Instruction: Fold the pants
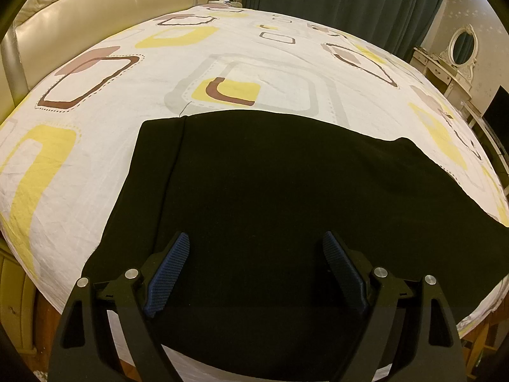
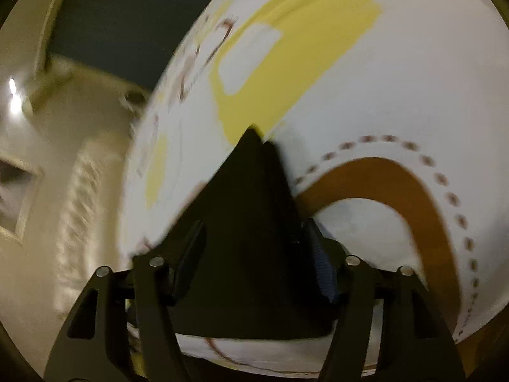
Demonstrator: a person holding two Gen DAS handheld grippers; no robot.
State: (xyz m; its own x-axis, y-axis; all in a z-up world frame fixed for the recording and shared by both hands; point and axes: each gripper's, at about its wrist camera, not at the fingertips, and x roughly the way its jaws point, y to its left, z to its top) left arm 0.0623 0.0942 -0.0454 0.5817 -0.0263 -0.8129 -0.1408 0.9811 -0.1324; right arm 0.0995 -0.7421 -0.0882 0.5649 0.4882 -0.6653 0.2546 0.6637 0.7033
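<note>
Both wrist views angled down, close over bedsheet (image 1: 127, 102); right nearer.

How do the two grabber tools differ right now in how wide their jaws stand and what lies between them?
The left gripper has its jaws spread wide, with flat black pants lying untouched below; the right gripper has its jaws closer together, with a peaked bunch of the pants between them. The left view is sharp, the right blurred. Both point down at the patterned bedsheet and have ribbed blue pads.
</note>
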